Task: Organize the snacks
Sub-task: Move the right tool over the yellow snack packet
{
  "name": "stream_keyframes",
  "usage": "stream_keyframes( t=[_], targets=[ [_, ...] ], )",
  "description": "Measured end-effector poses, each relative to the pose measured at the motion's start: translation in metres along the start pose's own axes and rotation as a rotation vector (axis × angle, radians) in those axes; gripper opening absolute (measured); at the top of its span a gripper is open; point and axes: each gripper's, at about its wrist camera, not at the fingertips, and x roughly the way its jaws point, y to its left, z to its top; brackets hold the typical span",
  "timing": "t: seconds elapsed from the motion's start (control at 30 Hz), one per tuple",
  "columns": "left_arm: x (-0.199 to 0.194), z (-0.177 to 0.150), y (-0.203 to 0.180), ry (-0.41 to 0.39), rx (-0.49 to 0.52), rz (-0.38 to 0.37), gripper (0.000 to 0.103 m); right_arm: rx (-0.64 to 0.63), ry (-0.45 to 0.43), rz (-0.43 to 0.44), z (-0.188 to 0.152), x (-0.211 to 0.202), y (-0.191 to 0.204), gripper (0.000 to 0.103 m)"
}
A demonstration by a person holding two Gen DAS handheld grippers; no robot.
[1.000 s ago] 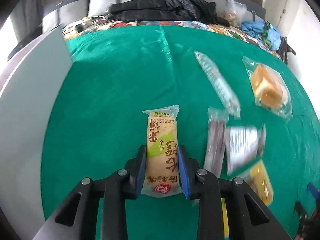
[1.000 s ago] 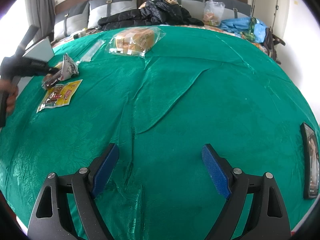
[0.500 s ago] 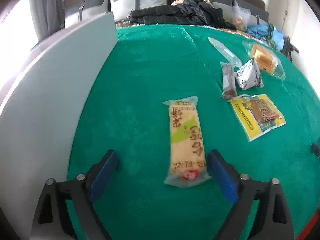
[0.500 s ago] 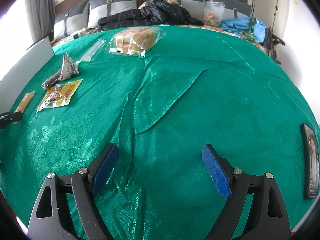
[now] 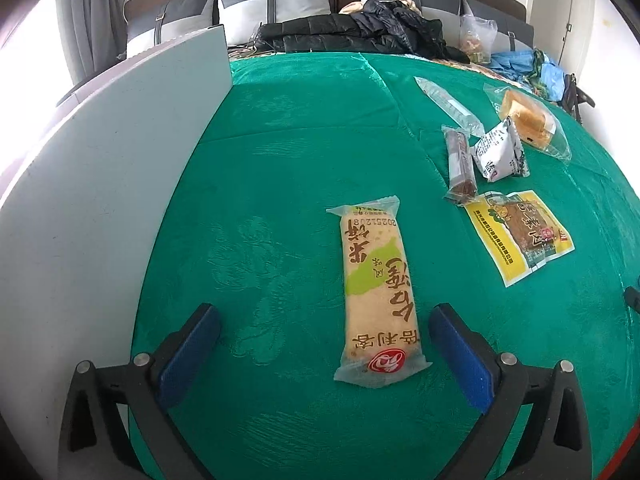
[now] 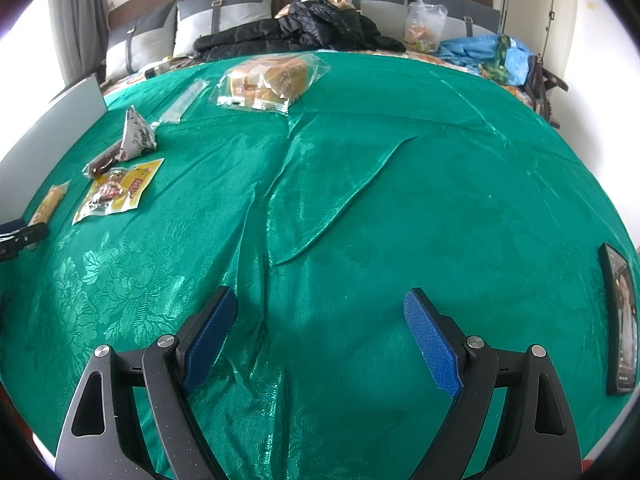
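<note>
A long rice-cracker packet (image 5: pixel 378 292) lies flat on the green cloth, free between the wide-open jaws of my left gripper (image 5: pixel 324 316). It also shows far left in the right wrist view (image 6: pixel 50 202). To its right lie a yellow packet (image 5: pixel 518 236), a dark bar (image 5: pixel 460 166), a white pouch (image 5: pixel 500 152), a clear long packet (image 5: pixel 448 106) and bagged bread (image 5: pixel 528 120). My right gripper (image 6: pixel 320 320) is open and empty over bare cloth; the bread (image 6: pixel 268 80) and yellow packet (image 6: pixel 118 192) lie far ahead on its left.
A grey board (image 5: pixel 100 168) stands upright along the left side of the cloth. A phone (image 6: pixel 622 320) lies at the right edge. Black jackets (image 5: pixel 360 32), pillows and bags sit behind the cloth (image 6: pixel 400 184), which has raised creases in the middle.
My left gripper let go of the rice-cracker packet, opened wide and pulled back; the packet now lies on the cloth. The right gripper has not moved.
</note>
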Motion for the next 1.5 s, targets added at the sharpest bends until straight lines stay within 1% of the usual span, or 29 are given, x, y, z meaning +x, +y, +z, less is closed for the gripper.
stream_keyframes(
  t=[0.1, 0.17, 0.2, 0.27, 0.33, 0.4, 0.43, 0.53, 0.63, 0.67, 0.7, 0.8, 0.9, 1.0, 1.07, 1.13, 1.17, 1.2, 1.23, 1.27, 1.33, 1.37, 1.4, 1.47, 1.5],
  targets=[
    [0.0, 0.0, 0.0, 0.0, 0.0, 0.0, 0.103, 0.011, 0.008, -0.01, 0.001, 0.0, 0.0, 0.089],
    [0.0, 0.0, 0.0, 0.0, 0.0, 0.001, 0.103, 0.035, 0.058, -0.02, 0.009, 0.002, 0.006, 0.089],
    [0.0, 0.0, 0.0, 0.0, 0.0, 0.0, 0.103, 0.036, 0.083, -0.001, 0.015, 0.004, 0.013, 0.088],
    [0.0, 0.0, 0.0, 0.0, 0.0, 0.0, 0.103, 0.017, 0.097, 0.108, 0.034, 0.007, 0.039, 0.086],
    [0.0, 0.0, 0.0, 0.0, 0.0, 0.0, 0.103, -0.057, 0.084, 0.178, 0.058, 0.01, 0.079, 0.086],
    [0.0, 0.0, 0.0, 0.0, 0.0, 0.0, 0.103, -0.141, 0.086, 0.228, 0.08, 0.017, 0.119, 0.085],
    [0.0, 0.0, 0.0, 0.0, 0.0, 0.0, 0.103, -0.187, 0.103, 0.243, 0.092, 0.024, 0.141, 0.085],
    [0.0, 0.0, 0.0, 0.0, 0.0, 0.0, 0.103, -0.281, 0.132, 0.216, 0.109, 0.047, 0.185, 0.085],
    [0.0, 0.0, 0.0, 0.0, 0.0, 0.0, 0.103, -0.326, 0.17, 0.19, 0.107, 0.064, 0.201, 0.082],
    [0.0, 0.0, 0.0, 0.0, 0.0, 0.0, 0.103, -0.371, 0.148, 0.16, 0.103, 0.063, 0.204, 0.08],
    [0.0, 0.0, 0.0, 0.0, 0.0, 0.0, 0.103, -0.405, 0.126, 0.175, 0.1, 0.06, 0.203, 0.078],
    [0.0, 0.0, 0.0, 0.0, 0.0, 0.0, 0.103, -0.467, 0.109, 0.204, 0.088, 0.051, 0.188, 0.076],
    [0.0, 0.0, 0.0, 0.0, 0.0, 0.0, 0.103, -0.528, 0.114, 0.239, 0.077, 0.041, 0.165, 0.075],
    [0.0, 0.0, 0.0, 0.0, 0.0, 0.0, 0.103, -0.617, 0.11, 0.271, 0.06, 0.029, 0.139, 0.075],
    [0.0, 0.0, 0.0, 0.0, 0.0, 0.0, 0.103, -0.672, 0.09, 0.246, 0.053, 0.022, 0.118, 0.076],
    [0.0, 0.0, 0.0, 0.0, 0.0, 0.0, 0.103, -0.695, 0.067, 0.184, 0.05, 0.019, 0.099, 0.076],
    [0.001, 0.0, 0.0, 0.0, 0.0, 0.0, 0.103, -0.687, 0.055, 0.123, 0.049, 0.015, 0.084, 0.076],
    [0.001, 0.0, 0.0, 0.0, 0.0, 0.0, 0.103, -0.662, 0.045, 0.092, 0.048, 0.012, 0.075, 0.077],
    [0.0, 0.0, 0.0, -0.001, 0.0, 0.0, 0.103, -0.603, 0.026, 0.083, 0.048, 0.004, 0.064, 0.078],
    [0.0, 0.0, 0.0, -0.001, 0.001, 0.0, 0.103, -0.549, 0.009, 0.089, 0.047, -0.002, 0.056, 0.078],
    [0.001, 0.0, 0.0, -0.001, 0.001, 0.0, 0.103, -0.371, -0.021, 0.128, 0.043, -0.018, 0.037, 0.078],
    [0.001, 0.0, 0.0, -0.001, 0.001, 0.0, 0.103, -0.245, -0.031, 0.155, 0.036, -0.025, 0.026, 0.079],
    [0.001, 0.0, 0.0, -0.001, 0.001, 0.0, 0.103, -0.158, -0.035, 0.171, 0.032, -0.027, 0.017, 0.079],
    [0.001, 0.0, 0.0, -0.001, 0.001, 0.0, 0.103, 0.042, -0.038, 0.2, 0.012, -0.031, 0.003, 0.079],
    [0.001, 0.0, 0.0, -0.001, 0.001, 0.0, 0.103, 0.112, -0.033, 0.209, 0.004, -0.032, -0.001, 0.079]
  ],
)
